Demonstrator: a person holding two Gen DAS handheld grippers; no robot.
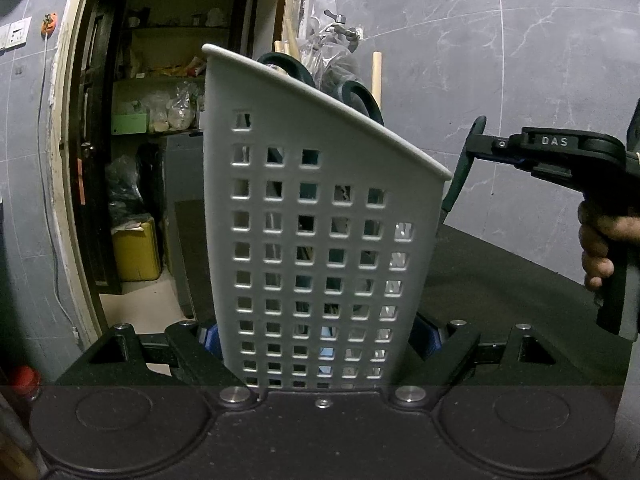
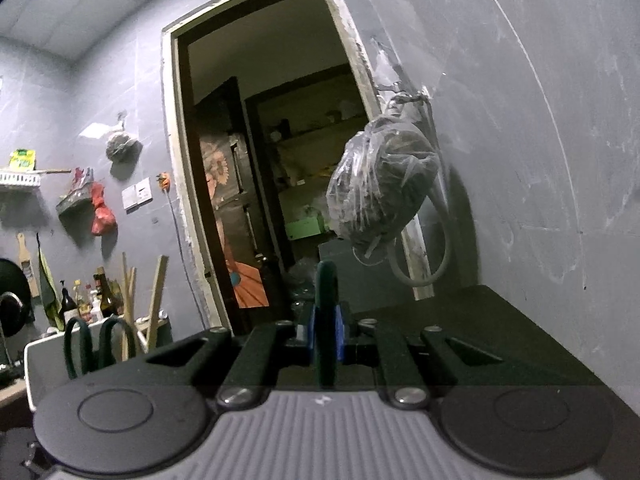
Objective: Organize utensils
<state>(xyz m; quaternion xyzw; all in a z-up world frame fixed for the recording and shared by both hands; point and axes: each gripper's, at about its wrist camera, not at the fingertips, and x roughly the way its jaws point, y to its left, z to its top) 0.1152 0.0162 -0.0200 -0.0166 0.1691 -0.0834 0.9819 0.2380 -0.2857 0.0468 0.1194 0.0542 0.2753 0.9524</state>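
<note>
Left gripper (image 1: pixel 320 344): clamped on white perforated utensil holder (image 1: pixel 320 220), held upright | Holder contents: dark-handled scissors (image 1: pixel 356 98), handles above rim | Right gripper (image 2: pixel 326 340): nearly closed on dark green utensil handle (image 2: pixel 326 312), just right of holder, over black countertop (image 2: pixel 500 320)

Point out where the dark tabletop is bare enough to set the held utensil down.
Bare tabletop lies right of the white holder, toward the grey wall. The holder's top is crowded with scissor handles. The right gripper grips a dark-handled utensil.
</note>
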